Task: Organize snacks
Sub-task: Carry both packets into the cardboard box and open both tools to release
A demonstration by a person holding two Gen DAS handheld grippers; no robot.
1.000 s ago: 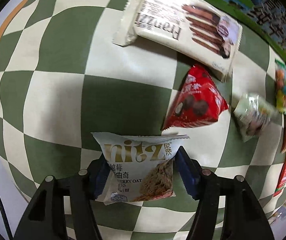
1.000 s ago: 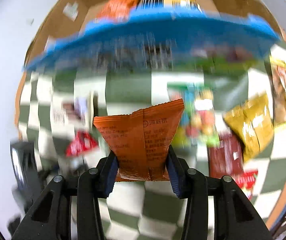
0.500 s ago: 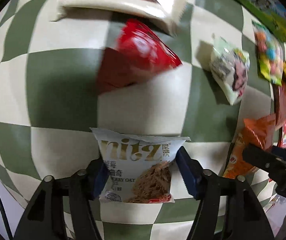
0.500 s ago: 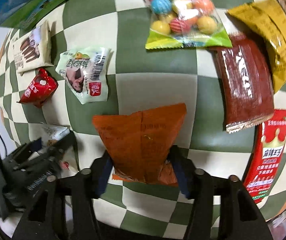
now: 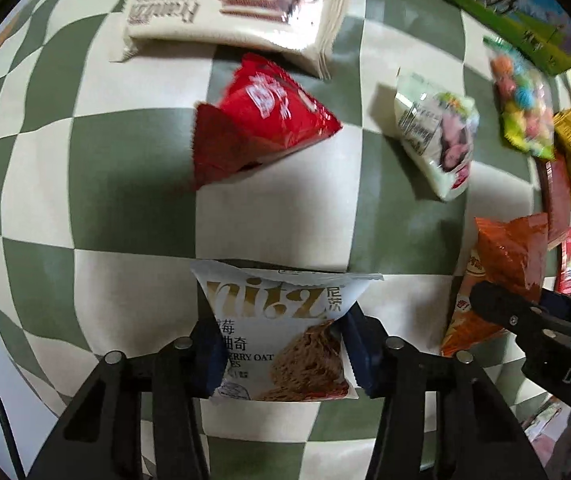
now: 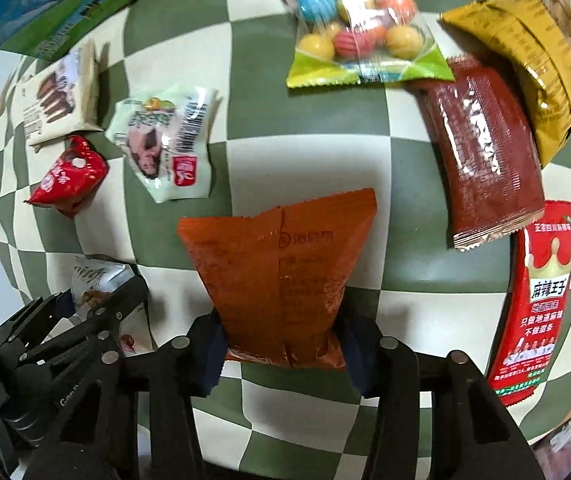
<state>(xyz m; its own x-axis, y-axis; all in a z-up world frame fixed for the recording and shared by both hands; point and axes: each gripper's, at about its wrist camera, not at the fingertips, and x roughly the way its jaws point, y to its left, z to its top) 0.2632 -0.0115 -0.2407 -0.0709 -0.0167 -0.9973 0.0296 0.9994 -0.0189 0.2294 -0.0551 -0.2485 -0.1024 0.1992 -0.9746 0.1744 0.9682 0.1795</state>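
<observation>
My left gripper (image 5: 281, 354) is shut on a white oat cookie packet (image 5: 281, 328), held low over the green and cream checked cloth (image 5: 125, 168). My right gripper (image 6: 281, 350) is shut on an orange snack packet (image 6: 281, 276), which also shows at the right of the left wrist view (image 5: 501, 264). The left gripper and its packet (image 6: 93, 280) show at the lower left of the right wrist view. Both packets hang close above the cloth, side by side.
On the cloth lie a cream wafer pack (image 5: 237, 12), a red triangular packet (image 5: 261, 124), a pale green packet (image 6: 169, 144), a bag of coloured candy balls (image 6: 353, 24), a dark red packet (image 6: 481, 160), a yellow packet (image 6: 525, 60), a red spicy strip pack (image 6: 537, 300). A blue-green box (image 6: 57, 8) stands behind.
Both grippers have come down toward the near part of the cloth with their packets. The right gripper with the orange packet now sits beside the left one.
</observation>
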